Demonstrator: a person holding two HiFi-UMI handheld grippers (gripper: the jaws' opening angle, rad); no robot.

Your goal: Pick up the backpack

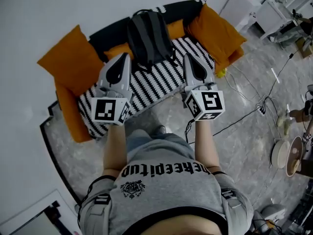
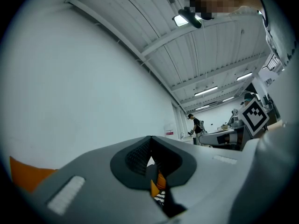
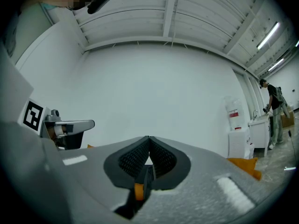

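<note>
A dark grey backpack (image 1: 149,37) stands upright against the back of a sofa with a black-and-white striped seat (image 1: 161,80). In the head view my left gripper (image 1: 125,57) hangs over the seat's left part, just left of the backpack's lower end. My right gripper (image 1: 188,57) is to the right of the backpack. Both are shut with nothing held. In the left gripper view the jaws (image 2: 150,139) meet at the tips; in the right gripper view the jaws (image 3: 149,138) also meet, pointing at the white wall.
Orange cushions (image 1: 73,58) (image 1: 215,31) flank the sofa. Cables (image 1: 254,106) run over the marble floor at the right, beside a fan (image 1: 286,153). White cabinets (image 1: 244,6) stand at the far right. A person (image 3: 273,111) stands far off.
</note>
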